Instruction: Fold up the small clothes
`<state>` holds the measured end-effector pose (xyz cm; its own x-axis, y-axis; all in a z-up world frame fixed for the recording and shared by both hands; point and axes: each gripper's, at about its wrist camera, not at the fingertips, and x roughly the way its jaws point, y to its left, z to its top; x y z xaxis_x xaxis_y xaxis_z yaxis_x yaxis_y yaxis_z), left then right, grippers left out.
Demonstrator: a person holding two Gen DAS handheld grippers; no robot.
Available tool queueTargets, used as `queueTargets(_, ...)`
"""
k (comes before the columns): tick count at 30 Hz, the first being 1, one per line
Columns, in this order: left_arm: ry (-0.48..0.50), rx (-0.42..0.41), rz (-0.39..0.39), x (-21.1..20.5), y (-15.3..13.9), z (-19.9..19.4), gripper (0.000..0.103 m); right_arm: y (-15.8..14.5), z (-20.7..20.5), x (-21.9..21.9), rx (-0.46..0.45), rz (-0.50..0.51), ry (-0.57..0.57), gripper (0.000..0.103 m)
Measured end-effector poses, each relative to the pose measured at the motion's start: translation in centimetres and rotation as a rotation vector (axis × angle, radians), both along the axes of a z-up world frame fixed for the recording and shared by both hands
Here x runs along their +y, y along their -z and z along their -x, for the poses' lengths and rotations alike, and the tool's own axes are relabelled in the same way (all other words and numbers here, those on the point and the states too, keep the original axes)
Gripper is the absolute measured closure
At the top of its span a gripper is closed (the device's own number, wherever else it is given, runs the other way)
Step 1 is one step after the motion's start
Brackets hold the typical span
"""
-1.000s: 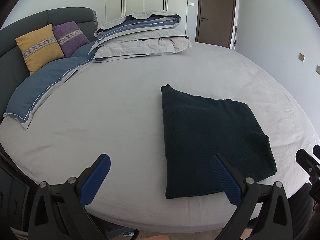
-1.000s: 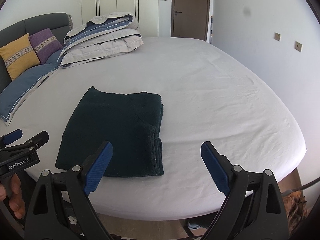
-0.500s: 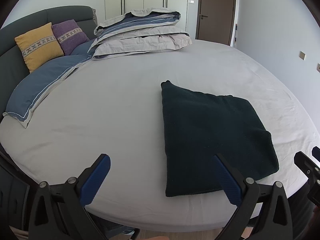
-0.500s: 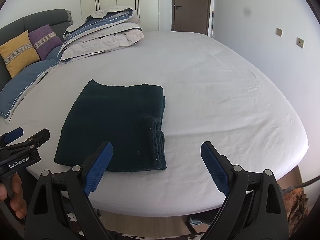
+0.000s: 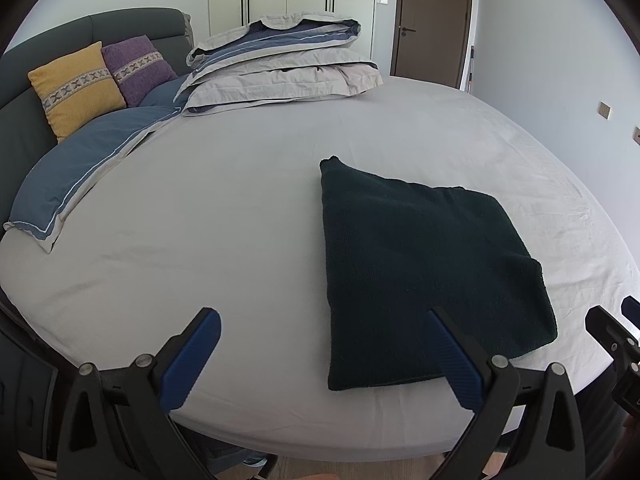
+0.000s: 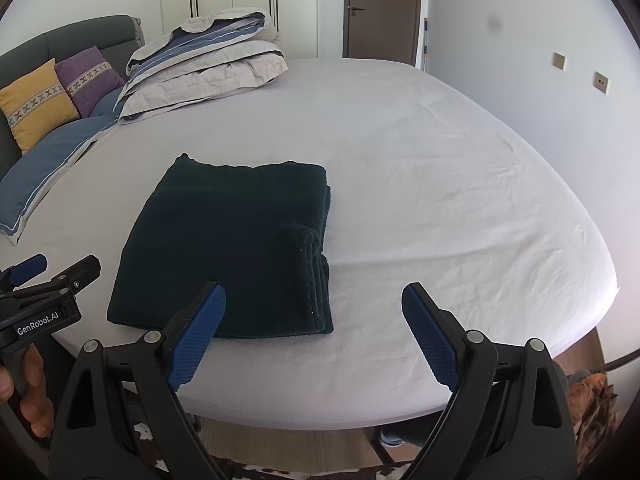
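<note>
White bed [image 6: 400, 160] bears folded dark garment [image 6: 228, 248] (both grippers agape).

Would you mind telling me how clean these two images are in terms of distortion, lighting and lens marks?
Left wrist view: strong fisheye bowing of the bed, black corner vignette, soft even daylight, the dark folded garment nearly textureless. Right wrist view: the same bowing, a dark smudge on the wall, and a bright haze along the right edge.
</note>
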<state>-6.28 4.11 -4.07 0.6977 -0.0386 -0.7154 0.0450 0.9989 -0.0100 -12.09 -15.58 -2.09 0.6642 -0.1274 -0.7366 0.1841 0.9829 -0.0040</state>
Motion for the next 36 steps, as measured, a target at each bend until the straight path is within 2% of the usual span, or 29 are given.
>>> queueTargets(36, 0.001, 0.003, 0.0, -0.07, 0.03, 0.05, 0.0, 0.55, 0.34, 0.23, 0.014, -0.006, 0.004, 0.013)
